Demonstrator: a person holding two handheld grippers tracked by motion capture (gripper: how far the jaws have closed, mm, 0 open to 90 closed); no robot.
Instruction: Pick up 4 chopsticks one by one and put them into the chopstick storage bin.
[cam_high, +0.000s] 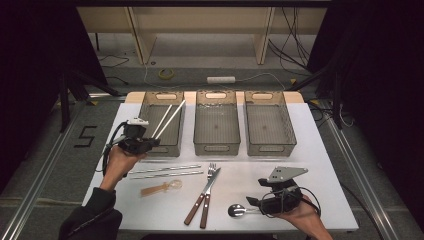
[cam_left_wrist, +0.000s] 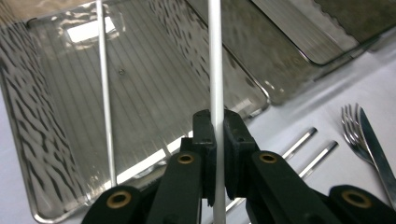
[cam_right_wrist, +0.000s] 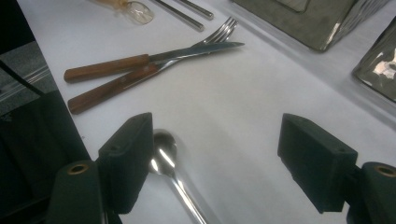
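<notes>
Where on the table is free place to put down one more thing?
Bare cloth lies right of the knife, between the right bin and the right tool. The left front is crowded: metal chopsticks, plastic spoon, fork.

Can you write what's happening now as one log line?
left hand-held gripper: shut on white chopstick | over left bin | right hand-held gripper: open by spoon

Lab: floor cables (cam_high: 287, 30), dark curtains (cam_high: 30, 60), framed table (cam_high: 320, 150).
</notes>
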